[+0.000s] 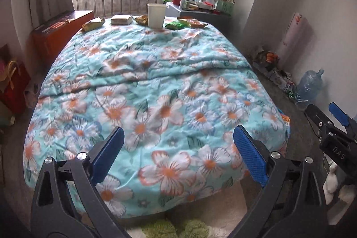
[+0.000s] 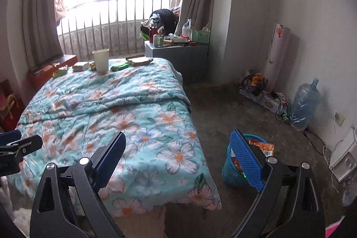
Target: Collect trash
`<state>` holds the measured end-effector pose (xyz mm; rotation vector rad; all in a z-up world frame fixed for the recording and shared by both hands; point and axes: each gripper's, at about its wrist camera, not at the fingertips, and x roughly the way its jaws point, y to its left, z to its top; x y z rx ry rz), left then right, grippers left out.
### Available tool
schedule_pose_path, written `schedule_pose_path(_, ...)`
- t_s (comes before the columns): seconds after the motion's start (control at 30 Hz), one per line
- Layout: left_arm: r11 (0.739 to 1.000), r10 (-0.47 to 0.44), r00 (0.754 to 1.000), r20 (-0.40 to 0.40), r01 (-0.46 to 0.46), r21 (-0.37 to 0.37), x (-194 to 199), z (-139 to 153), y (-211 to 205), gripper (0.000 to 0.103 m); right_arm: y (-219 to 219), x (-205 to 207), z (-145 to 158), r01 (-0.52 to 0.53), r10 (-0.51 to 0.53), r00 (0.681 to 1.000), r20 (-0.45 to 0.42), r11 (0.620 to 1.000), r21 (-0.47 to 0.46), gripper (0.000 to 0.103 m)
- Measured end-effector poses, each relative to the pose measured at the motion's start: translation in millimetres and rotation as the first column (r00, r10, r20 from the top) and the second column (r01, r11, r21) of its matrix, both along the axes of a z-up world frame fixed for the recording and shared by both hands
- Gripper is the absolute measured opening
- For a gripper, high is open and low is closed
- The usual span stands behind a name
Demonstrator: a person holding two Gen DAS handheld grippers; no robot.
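Trash lies at the far end of a bed with a floral quilt point(image 1: 156, 90): a white paper cup point(image 1: 156, 15), yellow wrappers point(image 1: 93, 24), a pale packet point(image 1: 121, 19), a green wrapper point(image 1: 176, 25) and an orange wrapper point(image 1: 194, 23). My left gripper point(image 1: 179, 129) hangs open and empty over the foot of the bed. My right gripper point(image 2: 178, 133) is also open and empty, at the bed's near right corner. Beside that corner, a blue trash basket point(image 2: 232, 171) stands on the floor with wrappers inside and an orange wrapper point(image 2: 262, 146) on its rim. The cup point(image 2: 100, 60) shows here too.
A cluttered grey nightstand point(image 2: 178, 59) stands right of the bed's far end. Along the right wall are a water jug point(image 2: 305, 102), tangled cables point(image 2: 274, 102) and a rolled poster point(image 2: 277, 55). An orange chest point(image 1: 58, 32) and red bags point(image 1: 13, 84) sit left of the bed.
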<state>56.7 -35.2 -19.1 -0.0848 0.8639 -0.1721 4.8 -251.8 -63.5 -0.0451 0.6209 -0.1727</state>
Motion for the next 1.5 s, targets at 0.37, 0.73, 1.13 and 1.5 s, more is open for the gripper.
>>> schedule_pose_path(0.37,0.998,0.035,0.994,-0.101,-0.030,0.050,-15,-18,-2,0.094,10,-46,-31,0.039,-0.031,0.992,-0.125,0.997,0.065,0.092)
schedule_pose_path(0.73,0.996,0.065,0.993,-0.100,-0.059,0.070,-18,-13,-2,0.094,5,-52,-20,0.029,-0.024,0.994,-0.102,0.999,0.043,0.092)
schedule_pose_path(1.13,0.992,0.078,0.995,-0.061,-0.071,0.108,-20,-6,-7,0.094,0,-55,-18,0.027,-0.022,0.995,-0.097,0.998,0.050,0.092)
schedule_pose_path(1.5,0.991,0.061,0.997,-0.057,-0.053,0.122,-20,-4,-13,0.094,-6,-56,-16,0.032,-0.026,0.995,-0.093,0.998,0.063,0.092)
